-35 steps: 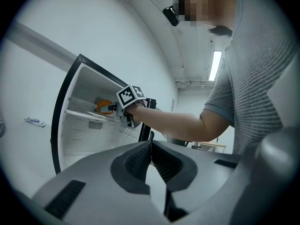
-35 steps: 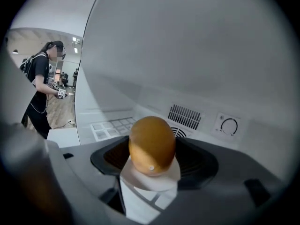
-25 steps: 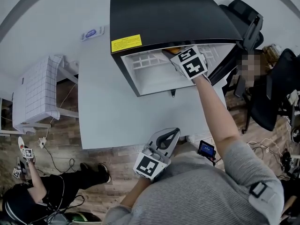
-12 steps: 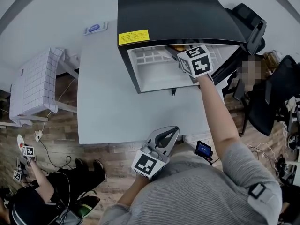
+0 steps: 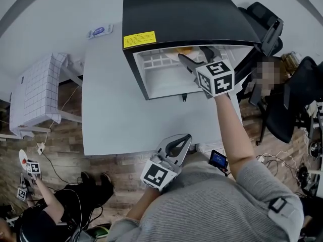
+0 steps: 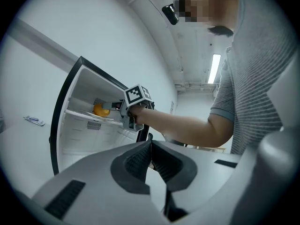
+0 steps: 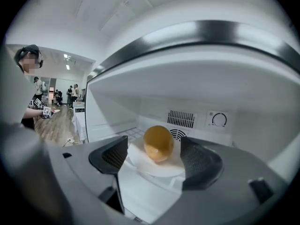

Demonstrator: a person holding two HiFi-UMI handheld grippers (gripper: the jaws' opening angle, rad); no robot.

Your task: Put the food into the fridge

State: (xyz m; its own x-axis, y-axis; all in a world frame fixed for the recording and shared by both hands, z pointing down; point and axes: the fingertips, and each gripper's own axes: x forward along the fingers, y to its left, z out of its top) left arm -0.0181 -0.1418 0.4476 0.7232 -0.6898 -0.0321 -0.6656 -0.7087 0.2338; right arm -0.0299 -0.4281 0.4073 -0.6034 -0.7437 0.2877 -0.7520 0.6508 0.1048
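Food, a rounded orange-yellow piece [image 7: 158, 143], sits on a round white plate [image 7: 140, 167] on a shelf inside the open black-topped mini fridge [image 5: 186, 14]. Right gripper [image 5: 194, 56] reaches in just before the plate, jaws spread wide, gripping nothing. Left gripper [image 5: 184, 139], jaws pressed together and empty, hangs by the pale grey table [image 5: 116, 115].

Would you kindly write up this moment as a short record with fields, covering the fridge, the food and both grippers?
fridge: black-topped fridge on a white table, door open
food: round orange item on a white plate, on a shelf inside the fridge
right gripper: at the fridge opening, jaws apart either side of the plate, pads not touching the food
left gripper: jaws together, nothing between them, held near the person's torso
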